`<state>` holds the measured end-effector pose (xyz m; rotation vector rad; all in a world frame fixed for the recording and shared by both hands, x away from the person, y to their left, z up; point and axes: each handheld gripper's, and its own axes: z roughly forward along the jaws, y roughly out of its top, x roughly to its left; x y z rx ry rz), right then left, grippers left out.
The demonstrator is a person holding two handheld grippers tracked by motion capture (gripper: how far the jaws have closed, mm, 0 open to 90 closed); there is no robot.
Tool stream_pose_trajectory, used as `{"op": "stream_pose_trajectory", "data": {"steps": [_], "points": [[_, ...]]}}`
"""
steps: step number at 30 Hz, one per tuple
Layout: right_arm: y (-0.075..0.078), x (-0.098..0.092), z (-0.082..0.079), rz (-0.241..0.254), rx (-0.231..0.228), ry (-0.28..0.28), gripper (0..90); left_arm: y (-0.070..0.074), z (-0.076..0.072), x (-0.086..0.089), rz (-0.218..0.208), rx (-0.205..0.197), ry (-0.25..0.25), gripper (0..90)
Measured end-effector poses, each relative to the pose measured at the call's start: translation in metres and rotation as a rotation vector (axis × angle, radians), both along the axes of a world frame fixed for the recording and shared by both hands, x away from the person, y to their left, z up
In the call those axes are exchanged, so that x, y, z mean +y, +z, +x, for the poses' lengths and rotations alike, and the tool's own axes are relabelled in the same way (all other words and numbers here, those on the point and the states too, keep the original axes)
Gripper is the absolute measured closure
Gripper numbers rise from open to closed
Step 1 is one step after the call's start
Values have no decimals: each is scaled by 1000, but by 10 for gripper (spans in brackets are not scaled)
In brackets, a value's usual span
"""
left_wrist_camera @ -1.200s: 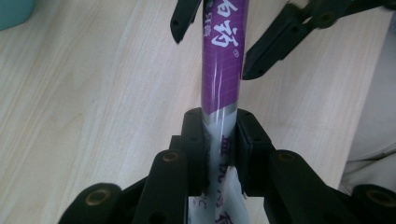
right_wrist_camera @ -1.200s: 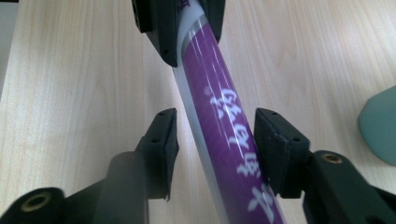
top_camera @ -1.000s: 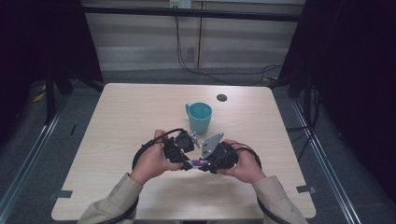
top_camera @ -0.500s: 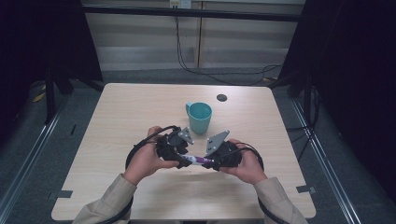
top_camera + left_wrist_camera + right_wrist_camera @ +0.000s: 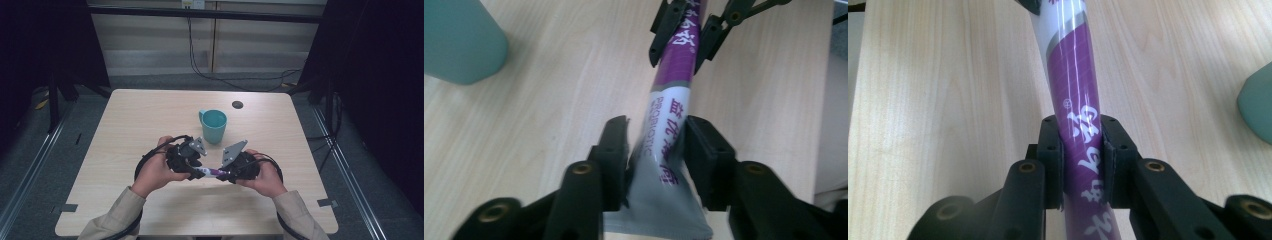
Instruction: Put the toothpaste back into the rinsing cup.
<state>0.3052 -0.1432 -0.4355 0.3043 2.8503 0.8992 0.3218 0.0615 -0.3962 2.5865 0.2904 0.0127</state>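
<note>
Sachet is held between both grippers above the table. Right gripper clamps its purple end; left gripper, jaws just closing, pinches the white end. Cup stands just behind.

You have a slim stick sachet, purple along one half and white at the other, with a grey band between the colours. It carries white characters on the purple part and purple lettering on the white part. It hangs level just above the counter, stretched between your two hands, near the front edge. Its white end flares out flat and crumpled, while the purple length looks rounded and full.
</note>
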Motion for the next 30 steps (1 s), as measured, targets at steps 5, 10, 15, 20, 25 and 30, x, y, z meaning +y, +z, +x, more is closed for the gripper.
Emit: {"op": "stream_pose_trajectory", "data": {"steps": [5, 10, 15, 20, 25, 30], "points": [[1, -4, 2, 55, 19, -15, 737, 13, 4, 4, -86, 31, 66, 692], [3, -2, 1, 55, 7, -15, 734, 22, 5, 1, -50, 25, 57, 717], [4, -1, 2, 72, 12, -23, 728, 28, 6, 1, -65, 29, 66, 731], [4, 2, 3, 70, 25, -27, 728, 36, 7, -4, -89, 28, 73, 755], [2, 3, 4, 85, 31, -43, 734, 38, 9, -7, -96, 32, 69, 770], [3, 1, 4, 94, 39, -53, 744, 38, 10, -2, -144, -2, 79, 737]]}}
